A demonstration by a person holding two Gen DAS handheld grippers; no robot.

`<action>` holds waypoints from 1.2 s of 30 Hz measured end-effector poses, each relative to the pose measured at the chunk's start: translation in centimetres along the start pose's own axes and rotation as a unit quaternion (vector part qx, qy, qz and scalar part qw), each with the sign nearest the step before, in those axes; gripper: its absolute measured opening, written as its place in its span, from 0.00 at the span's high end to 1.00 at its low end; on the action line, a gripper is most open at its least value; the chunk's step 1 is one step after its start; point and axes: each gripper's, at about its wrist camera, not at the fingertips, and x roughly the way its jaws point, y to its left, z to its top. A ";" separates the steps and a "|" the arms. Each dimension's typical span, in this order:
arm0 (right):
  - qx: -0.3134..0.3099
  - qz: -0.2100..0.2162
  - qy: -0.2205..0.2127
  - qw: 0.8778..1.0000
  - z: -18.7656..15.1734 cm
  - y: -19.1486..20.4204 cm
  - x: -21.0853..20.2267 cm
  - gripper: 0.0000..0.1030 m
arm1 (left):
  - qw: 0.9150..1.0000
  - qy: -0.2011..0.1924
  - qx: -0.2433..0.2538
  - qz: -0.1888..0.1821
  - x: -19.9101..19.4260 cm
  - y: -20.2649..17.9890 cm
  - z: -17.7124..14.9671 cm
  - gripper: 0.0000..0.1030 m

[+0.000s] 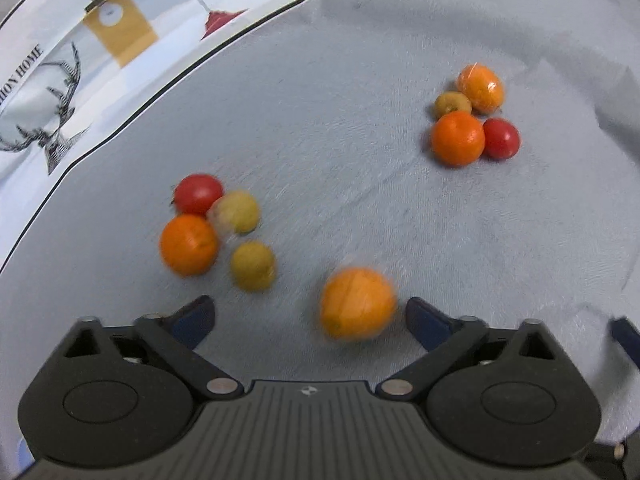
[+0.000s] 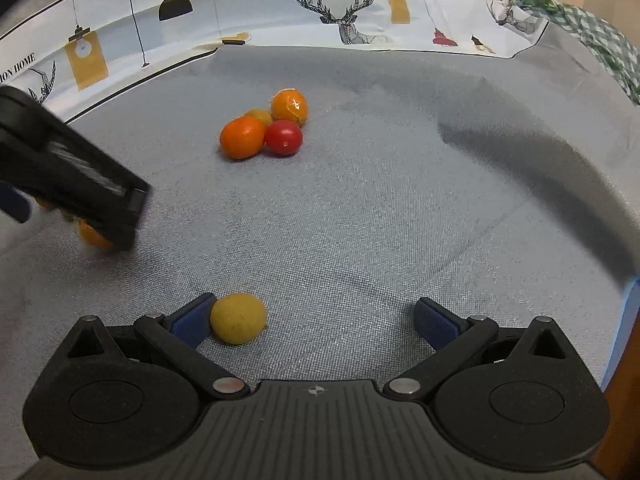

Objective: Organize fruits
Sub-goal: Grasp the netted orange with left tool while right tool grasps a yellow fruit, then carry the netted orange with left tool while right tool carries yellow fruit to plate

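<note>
My left claw [image 1: 310,320] stands wide over the grey woven cloth on the table [image 1: 340,140], its blue pads clear of everything. A blurred round orange [image 1: 357,303] lies on the cloth between the jaws, close to the right-hand pad [image 1: 430,322]; I cannot tell whether it touches. In the left middle of that view sits a loose cluster: a red tomato [image 1: 199,193], a yellowish-green round fruit [image 1: 237,212], a deep orange fruit [image 1: 189,245] and a second yellowish-green fruit [image 1: 253,266] just below them. In the upper right a second cluster sits tight together: a plastic-wrapped orange [image 1: 481,88], a small yellow-brown fruit [image 1: 452,104], a bright orange fruit [image 1: 457,139] and a red tomato [image 1: 501,139].

My right claw [image 2: 316,320] is also wide, gripping nothing. A yellow-green oval fruit [image 2: 238,319] lies on the cloth against its left blue pad [image 2: 192,322], well apart from the right one. A white printed sheet with deer heads and lamps [image 2: 256,12] borders the cloth at the top.
</note>
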 end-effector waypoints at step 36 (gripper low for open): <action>-0.036 0.190 -0.073 0.978 -0.3 0.1 -19.5 0.73 | 0.987 -0.107 -0.095 0.070 -24.8 7.4 -15.4 0.60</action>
